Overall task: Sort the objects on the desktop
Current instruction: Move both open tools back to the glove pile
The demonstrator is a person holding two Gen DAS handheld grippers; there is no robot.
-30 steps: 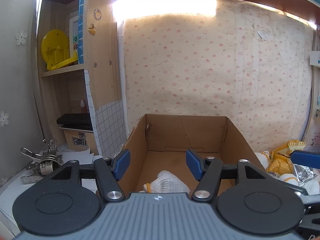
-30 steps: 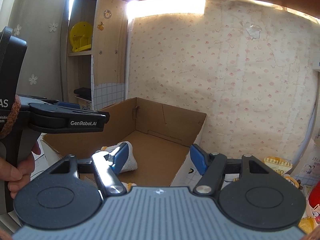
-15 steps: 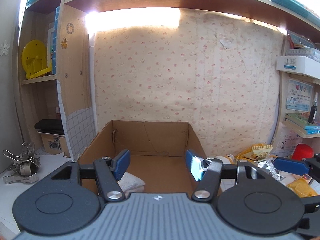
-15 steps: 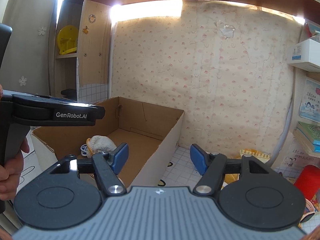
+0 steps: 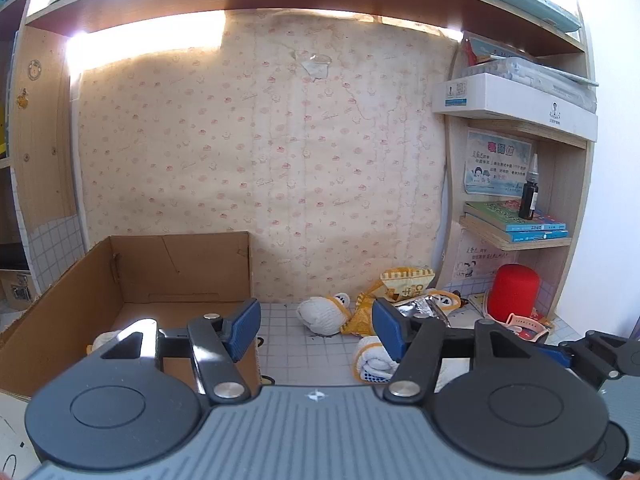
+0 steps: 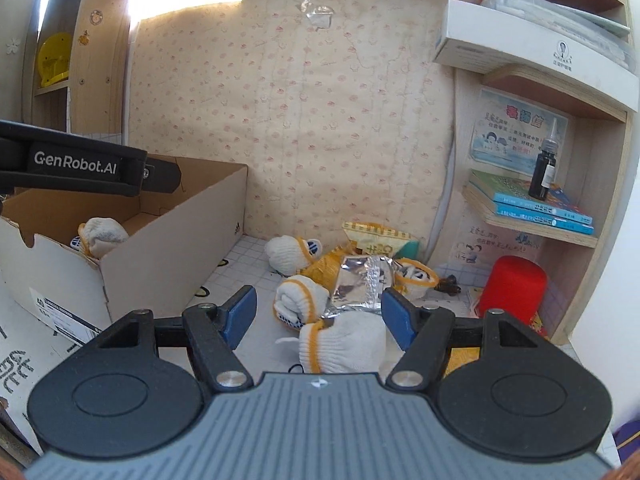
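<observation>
Left gripper (image 5: 314, 330) was half open, empty. Right gripper (image 6: 316, 316) was half open, empty, above a glove (image 6: 340, 344). One glove lay in the box (image 6: 160, 256).

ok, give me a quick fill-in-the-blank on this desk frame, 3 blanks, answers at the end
1. One rolled glove already lies inside the ____ box.
2. The dark dropper bottle stands on a stack of ____ on the shelf.
3. The right gripper holds nothing; the nearest rolled glove on the desk lies ____ its blue pads.

Missing words: cardboard; books; between
</observation>
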